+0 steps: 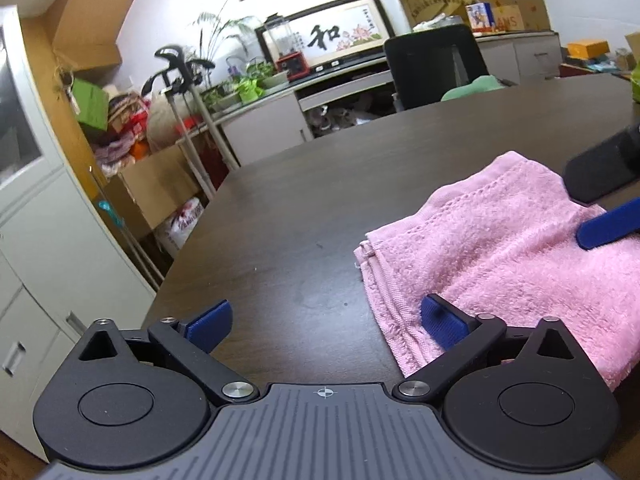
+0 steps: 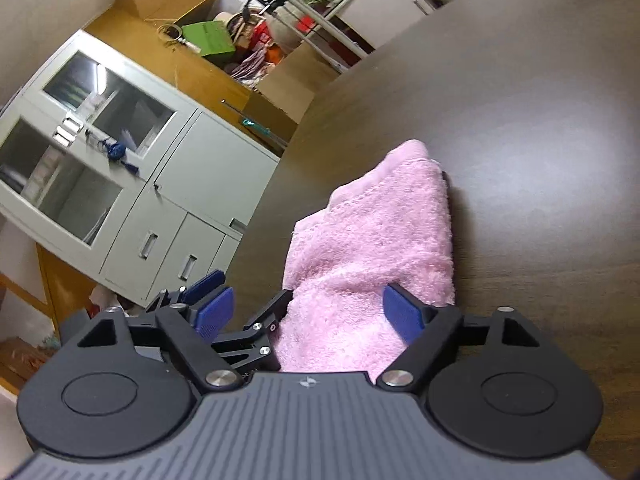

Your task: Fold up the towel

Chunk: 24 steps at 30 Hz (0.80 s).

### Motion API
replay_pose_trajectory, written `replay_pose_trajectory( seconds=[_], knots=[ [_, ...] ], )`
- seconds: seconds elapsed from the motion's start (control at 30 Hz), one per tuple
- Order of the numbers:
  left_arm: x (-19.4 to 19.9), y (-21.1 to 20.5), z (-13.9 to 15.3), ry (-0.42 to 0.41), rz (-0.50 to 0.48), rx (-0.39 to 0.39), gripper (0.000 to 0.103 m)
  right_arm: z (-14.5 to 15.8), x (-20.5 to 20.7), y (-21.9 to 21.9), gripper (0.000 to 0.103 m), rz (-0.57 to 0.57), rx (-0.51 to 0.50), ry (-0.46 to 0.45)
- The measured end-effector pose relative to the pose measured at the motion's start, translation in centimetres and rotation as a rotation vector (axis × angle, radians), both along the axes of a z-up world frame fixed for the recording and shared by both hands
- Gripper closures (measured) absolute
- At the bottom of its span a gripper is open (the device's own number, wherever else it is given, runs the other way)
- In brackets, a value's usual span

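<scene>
Already the pink towel [image 1: 500, 256] lies folded into a thick stack on the dark table [image 1: 304, 216], its layered edges showing along the side nearest the left gripper [image 1: 326, 322]. That gripper is spread wide and grips nothing: one blue pad hangs over bare table, the other sits at the towel's near corner, and whether it touches the cloth cannot be told. The right gripper [image 2: 312, 312] is also spread, with the towel's near end lying between its pads but not pinched; from the left camera its blue finger [image 1: 608, 228] crosses above the top layer. The fold looks close to done, so the main risk is spoiling it. If either hand pulls away while a pad drags on the loops of the terry, the top layer could slide or flip open and the edges would fan out. The stack is soft and humped at the far end, so a sideways nudge could skew it. Closing the right gripper from here would likely bunch several layers rather than take one clean edge.
</scene>
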<state>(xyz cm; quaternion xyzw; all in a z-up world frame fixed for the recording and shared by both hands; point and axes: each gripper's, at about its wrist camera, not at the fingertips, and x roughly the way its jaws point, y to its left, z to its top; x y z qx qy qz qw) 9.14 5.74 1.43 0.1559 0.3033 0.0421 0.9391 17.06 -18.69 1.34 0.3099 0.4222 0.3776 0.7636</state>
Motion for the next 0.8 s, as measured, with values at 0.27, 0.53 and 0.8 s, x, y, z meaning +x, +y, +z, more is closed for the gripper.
replay_pose_trajectory(
  seconds=[0.27, 0.53, 0.8],
  knots=[
    [-0.5, 2.0, 0.4, -0.004, 0.032, -0.122, 0.002, 0.6, -0.4, 0.4, 0.018, -0.003, -0.024, -0.042],
    [-1.1, 6.9, 0.9, 0.058, 0.031, -0.531, 0.008, 0.9, -0.6, 0.1, 0.013, -0.001, 0.005, -0.050],
    [-1.2, 5.6, 0.1, 0.112, 0.001, -0.460, 0.011, 0.7, -0.7, 0.3, 0.013, -0.011, -0.002, -0.037]
  ],
)
